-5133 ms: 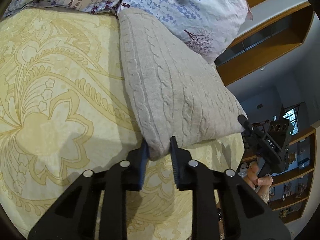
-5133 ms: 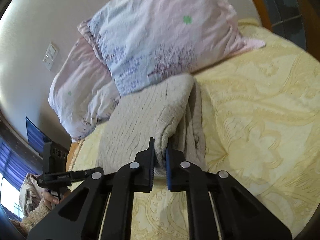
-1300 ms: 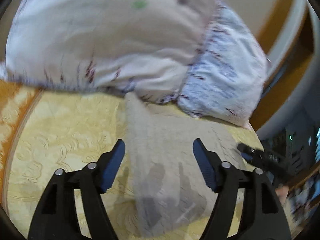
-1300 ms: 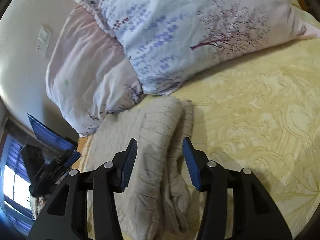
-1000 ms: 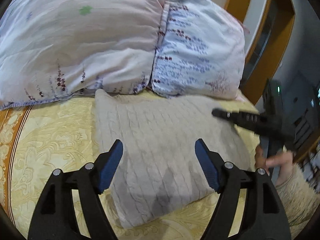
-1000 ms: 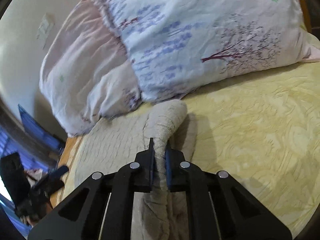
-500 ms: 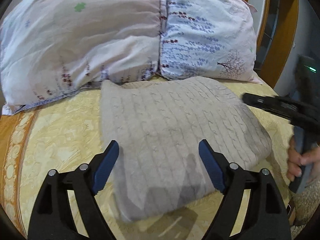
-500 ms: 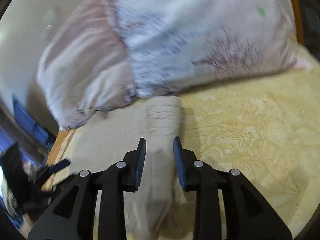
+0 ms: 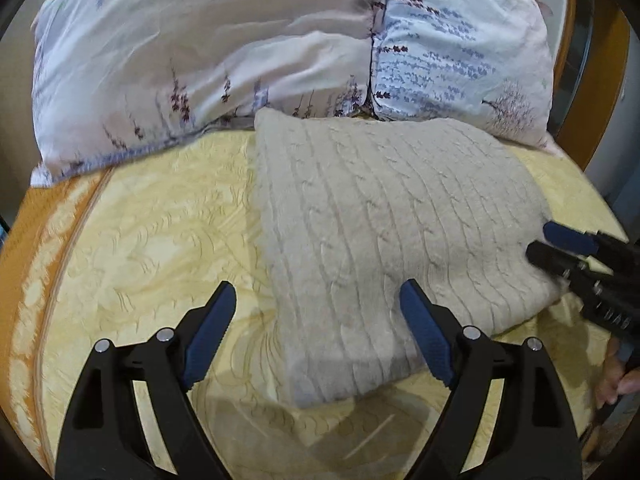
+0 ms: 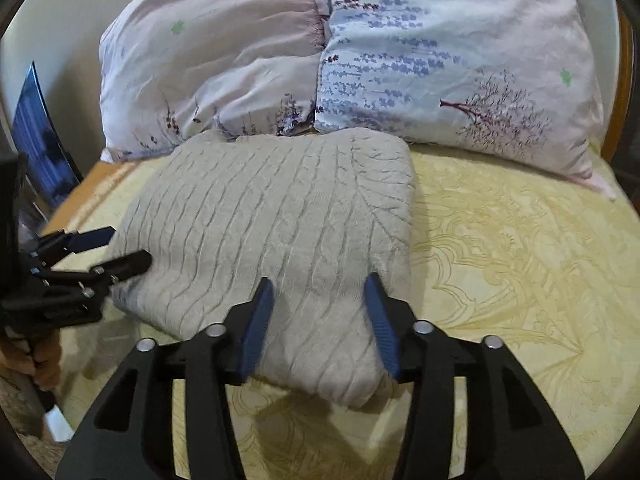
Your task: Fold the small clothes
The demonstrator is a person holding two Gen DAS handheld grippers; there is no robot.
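A beige cable-knit sweater lies folded into a thick rectangle on the yellow patterned bedspread, its far edge against the pillows. My left gripper is open and empty, hovering over the sweater's near left corner. My right gripper is open and empty over the sweater's near right corner. Each gripper shows in the other's view: the right one at the sweater's right edge, the left one at its left edge.
Two floral pillows lean at the head of the bed. A wooden bed frame rises at the right. The bedspread's orange border runs along the left edge. A hand holds the left gripper's handle.
Both grippers let go of the sweater and drew back; the right one shut on its fold a second ago, then opened wide. The sweater now lies flat as a folded rectangle.
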